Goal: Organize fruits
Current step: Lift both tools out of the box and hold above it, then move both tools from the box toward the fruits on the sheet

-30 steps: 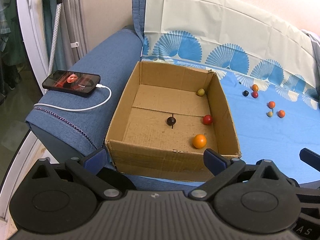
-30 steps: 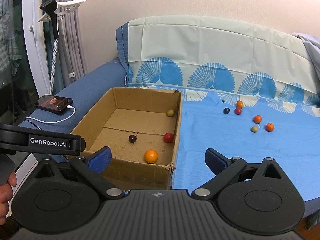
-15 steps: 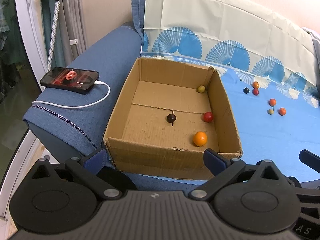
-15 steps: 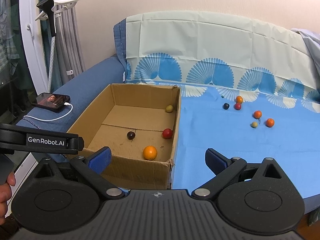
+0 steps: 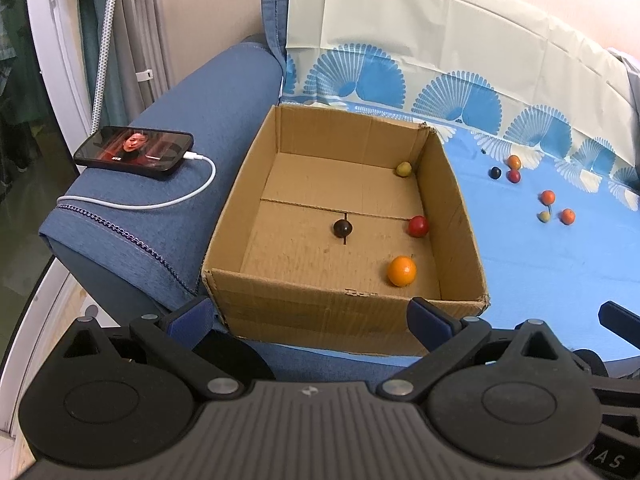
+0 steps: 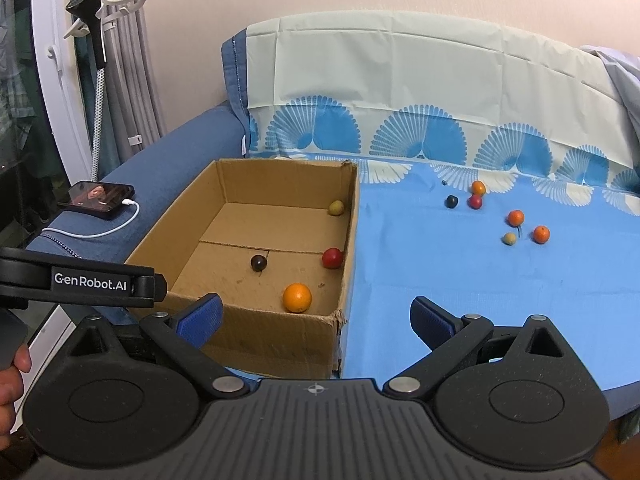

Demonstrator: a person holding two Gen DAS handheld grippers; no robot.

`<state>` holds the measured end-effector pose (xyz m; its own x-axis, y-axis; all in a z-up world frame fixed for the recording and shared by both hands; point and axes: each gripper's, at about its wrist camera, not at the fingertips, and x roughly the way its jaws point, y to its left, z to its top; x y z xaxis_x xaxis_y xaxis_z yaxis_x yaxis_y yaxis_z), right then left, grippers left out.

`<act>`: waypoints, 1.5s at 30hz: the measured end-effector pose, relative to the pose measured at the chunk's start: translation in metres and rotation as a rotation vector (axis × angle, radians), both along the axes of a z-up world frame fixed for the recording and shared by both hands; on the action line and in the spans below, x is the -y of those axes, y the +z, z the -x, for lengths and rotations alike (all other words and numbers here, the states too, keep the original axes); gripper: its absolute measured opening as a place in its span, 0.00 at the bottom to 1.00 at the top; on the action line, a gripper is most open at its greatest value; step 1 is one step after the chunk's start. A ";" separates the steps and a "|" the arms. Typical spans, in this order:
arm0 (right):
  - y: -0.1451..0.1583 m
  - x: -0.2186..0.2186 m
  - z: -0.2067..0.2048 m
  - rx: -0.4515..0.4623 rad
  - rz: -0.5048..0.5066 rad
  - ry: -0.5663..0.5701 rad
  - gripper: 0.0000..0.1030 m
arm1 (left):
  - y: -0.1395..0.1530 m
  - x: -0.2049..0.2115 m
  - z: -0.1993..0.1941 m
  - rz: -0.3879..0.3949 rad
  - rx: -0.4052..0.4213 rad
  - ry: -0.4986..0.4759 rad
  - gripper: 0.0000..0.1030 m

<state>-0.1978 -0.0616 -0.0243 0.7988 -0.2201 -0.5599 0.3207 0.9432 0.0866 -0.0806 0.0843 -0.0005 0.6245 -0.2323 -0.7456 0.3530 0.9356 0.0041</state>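
In the cardboard box (image 5: 256,184) on the sofa: 4 fruits, incl. orange (image 5: 401,271); 6 more loose on blue sheet (image 6: 460,280) to its right. Left tongs (image 5: 310,314) & right tongs (image 6: 318,316) both spread wide, holding nothing

Both cameras pull back and lift a touch! In the left wrist view the cardboard box (image 5: 348,216) slides higher in frame than a second ago, its front wall now clear above the left gripper (image 5: 310,312). The phone (image 5: 134,153) drifts down and left on the armrest. In the right wrist view the box (image 6: 256,256) and the loose fruits on the blue cloth (image 6: 500,272) ride higher too as the right gripper (image 6: 316,318) backs off. No fruit shifts; both jaws remain spread.
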 end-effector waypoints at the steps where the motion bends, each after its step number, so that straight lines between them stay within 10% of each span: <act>1: -0.001 0.000 -0.001 -0.001 -0.001 -0.001 0.97 | 0.000 0.000 -0.001 0.000 -0.003 -0.001 1.00; 28: -0.014 0.029 -0.013 -0.005 -0.087 -0.058 0.97 | -0.002 0.031 -0.021 -0.037 -0.028 -0.011 1.00; 45: -0.031 0.148 0.008 0.014 -0.103 -0.321 0.97 | -0.005 0.139 -0.042 -0.019 -0.056 -0.157 1.00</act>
<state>-0.2057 -0.2097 -0.0550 0.7058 -0.4045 -0.5816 0.5978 0.7806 0.1825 -0.0390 -0.0550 -0.0058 0.5387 -0.3097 -0.7835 0.4954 0.8687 -0.0027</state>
